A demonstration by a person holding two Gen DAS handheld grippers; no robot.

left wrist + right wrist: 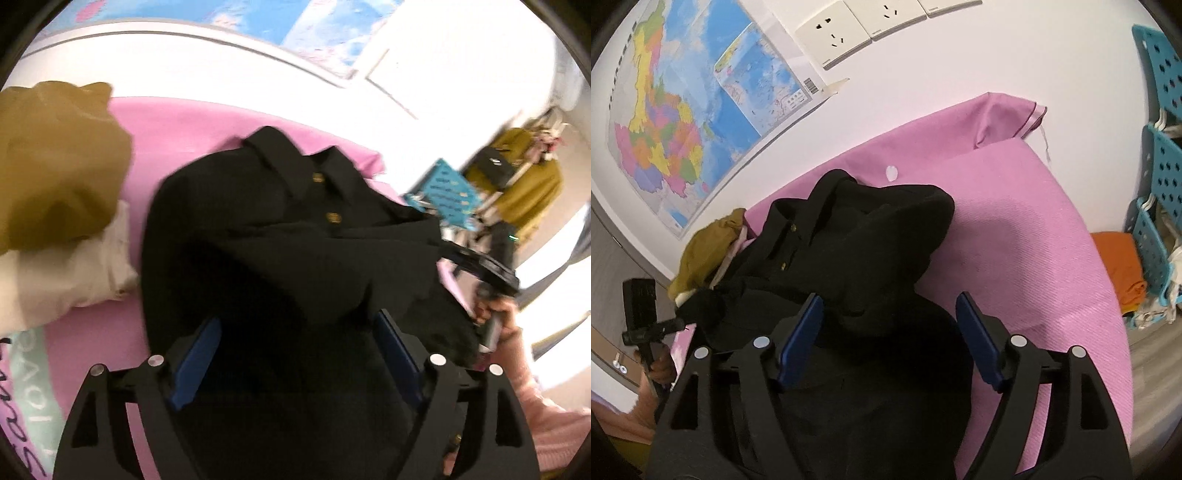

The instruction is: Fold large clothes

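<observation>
A black collared shirt (295,206) with gold buttons lies bunched on a pink sheet (192,133). My left gripper (295,332) hovers over its near part, jaws wide apart; the dark cloth lies between the blue pads (197,350) without being pinched. In the right wrist view the same shirt (871,221) lies on the pink sheet (1015,221). My right gripper (888,325) stands open over its lower part, with black cloth between the pads (801,332). A hand (498,317) in a pink sleeve holds the other gripper at the shirt's right edge.
A mustard garment (55,158) and a beige one (74,266) are piled left of the shirt. Blue perforated crates (1163,166) and an orange cloth (1119,266) stand past the sheet's right edge. A map (683,110) and sockets hang on the white wall behind.
</observation>
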